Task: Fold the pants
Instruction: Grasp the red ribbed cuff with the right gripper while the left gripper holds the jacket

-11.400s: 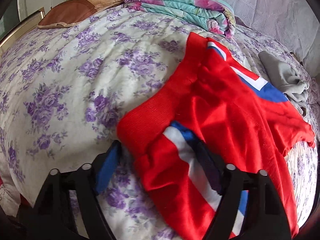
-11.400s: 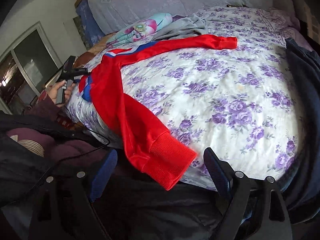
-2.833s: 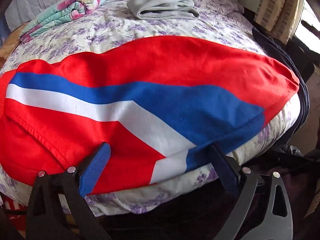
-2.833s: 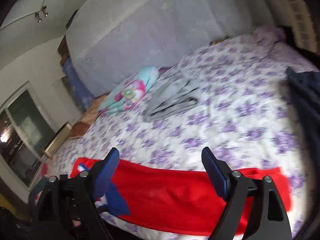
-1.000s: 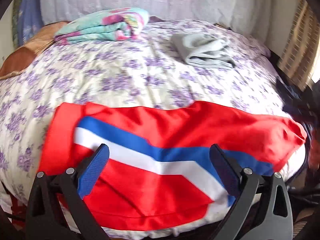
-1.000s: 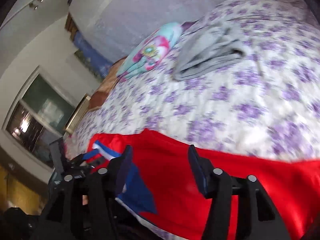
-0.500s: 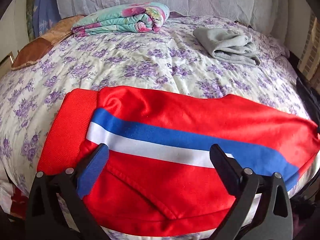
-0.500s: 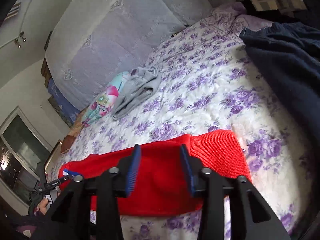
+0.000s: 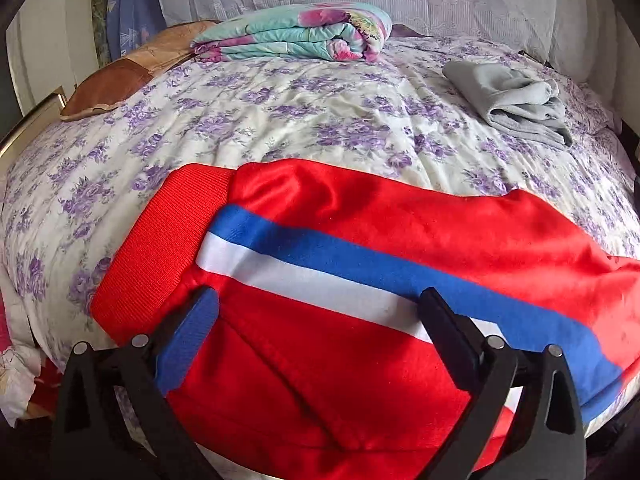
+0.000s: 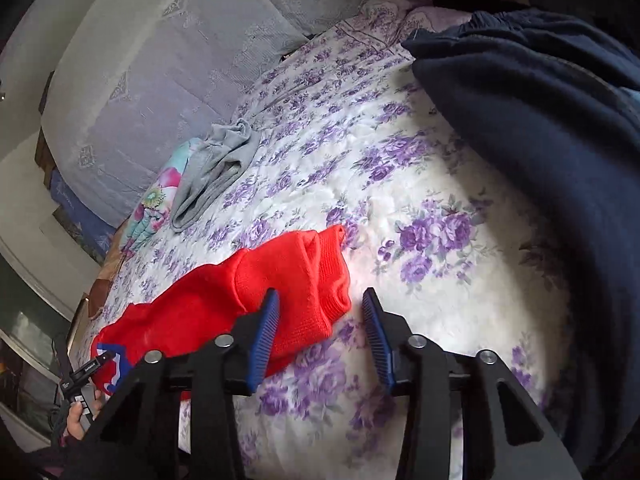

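Red pants (image 9: pixel 360 240) with a blue and white side stripe lie flat across the near edge of a bed with a purple-flowered cover (image 9: pixel 280 120). The ribbed waistband is at the left. My left gripper (image 9: pixel 316 312) is open just above the waist end, holding nothing. In the right wrist view the pants' ribbed cuff end (image 10: pixel 304 280) lies bunched on the cover. My right gripper (image 10: pixel 322 320) is open, with the cuff's edge between its fingers and not pinched.
A folded turquoise floral blanket (image 9: pixel 296 36) and a brown pillow (image 9: pixel 132 64) lie at the far side. A folded grey garment (image 9: pixel 516 100) lies at the far right. A dark navy garment (image 10: pixel 540 140) covers the bed's right side.
My right gripper has opened and let go of the cuff, which now lies on the bed. My left gripper has moved closer over the waist end.
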